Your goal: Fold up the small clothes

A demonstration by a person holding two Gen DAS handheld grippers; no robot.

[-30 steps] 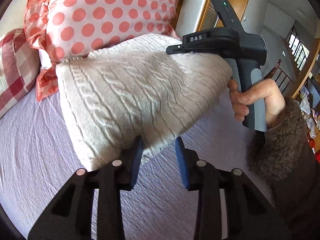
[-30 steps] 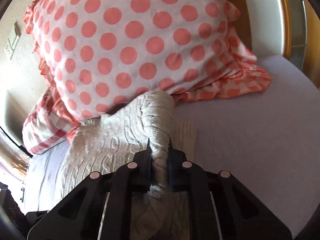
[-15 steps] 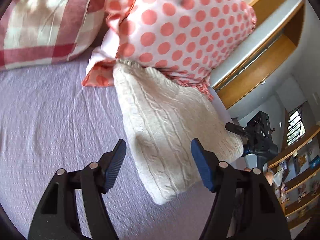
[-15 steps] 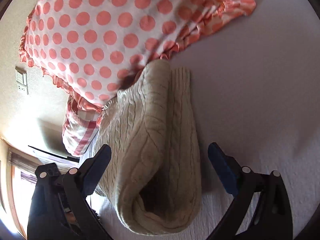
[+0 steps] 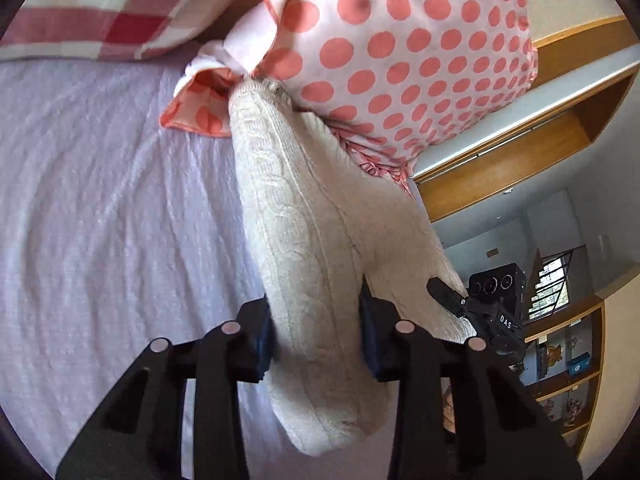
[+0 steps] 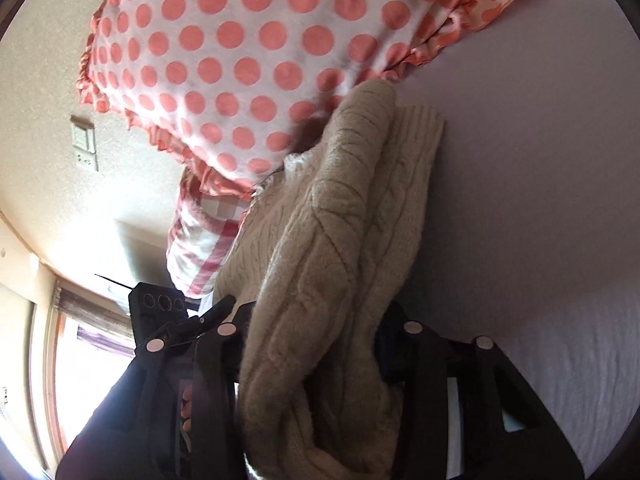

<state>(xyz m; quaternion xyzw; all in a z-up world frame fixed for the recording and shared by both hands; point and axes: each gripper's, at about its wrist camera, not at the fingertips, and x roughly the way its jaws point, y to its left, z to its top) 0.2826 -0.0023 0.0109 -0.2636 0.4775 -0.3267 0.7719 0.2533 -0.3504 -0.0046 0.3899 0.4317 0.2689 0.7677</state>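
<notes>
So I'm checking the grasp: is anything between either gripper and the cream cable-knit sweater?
Nothing visible. The left gripper and right gripper each have the cream cable-knit sweater directly between their fingers; only its far end touches the polka-dot pillow.

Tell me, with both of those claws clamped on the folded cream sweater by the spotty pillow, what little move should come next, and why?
Probably lift it slightly and draw it back from the polka-dot pillow. The left gripper and right gripper each pinch the near end of the sweater, while its far end is tucked under the pillow's edge, so it needs freeing before another fold.
</notes>
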